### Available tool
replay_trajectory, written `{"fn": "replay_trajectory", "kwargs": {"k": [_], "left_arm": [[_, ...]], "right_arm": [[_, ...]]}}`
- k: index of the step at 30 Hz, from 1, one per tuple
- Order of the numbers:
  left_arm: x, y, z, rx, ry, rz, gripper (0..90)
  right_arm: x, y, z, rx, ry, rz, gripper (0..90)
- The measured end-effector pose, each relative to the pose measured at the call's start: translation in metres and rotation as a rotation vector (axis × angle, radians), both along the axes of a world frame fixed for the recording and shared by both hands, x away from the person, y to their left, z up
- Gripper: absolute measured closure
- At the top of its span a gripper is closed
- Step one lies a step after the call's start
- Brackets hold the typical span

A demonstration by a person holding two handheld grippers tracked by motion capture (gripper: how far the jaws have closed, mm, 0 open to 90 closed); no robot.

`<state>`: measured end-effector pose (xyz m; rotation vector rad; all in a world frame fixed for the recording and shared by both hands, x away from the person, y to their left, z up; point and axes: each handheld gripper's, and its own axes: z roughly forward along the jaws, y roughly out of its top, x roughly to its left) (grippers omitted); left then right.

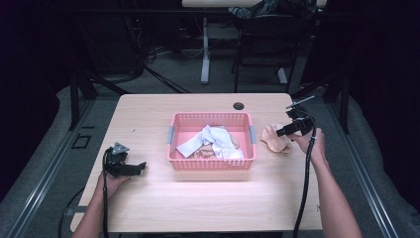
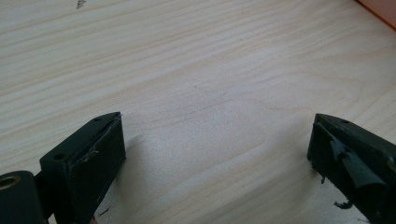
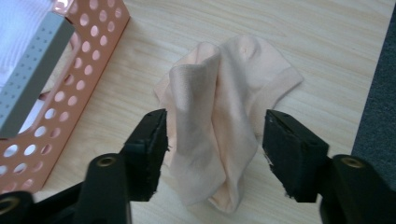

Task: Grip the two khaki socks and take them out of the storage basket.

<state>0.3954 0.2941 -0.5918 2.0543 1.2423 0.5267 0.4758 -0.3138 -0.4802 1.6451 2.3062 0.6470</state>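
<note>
A peach sock lies crumpled on the wooden table, just right of a pink perforated basket. In the right gripper view the sock stands up in a fold between the two jaws of my right gripper. The jaws stand apart and do not press on it, so the gripper is open. The high view shows this gripper over the sock's right side. My left gripper rests low on the table, left of the basket. Its jaws are wide open over bare wood.
White cloth and peach pieces lie inside the basket, which has a grey handle on its side. A round cable hole sits near the table's far edge. The table's right edge runs close beside the sock.
</note>
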Motion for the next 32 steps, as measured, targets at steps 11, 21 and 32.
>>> {"fn": "replay_trajectory", "kwargs": {"k": [11,21,32], "left_arm": [[0.000,0.000,0.000,0.000,0.000,0.000,3.9],[0.000,0.000,0.000,0.001,0.001,0.000,3.9],[0.000,0.000,0.000,0.000,0.000,0.000,3.9]], "right_arm": [[-0.028,-0.005,0.017,0.012,-0.051,0.031,15.3],[-0.059,-0.013,0.005,-0.020,-0.041,0.072,11.4],[-0.068,-0.025,-0.014,-0.047,-0.003,0.062,12.6]]}}
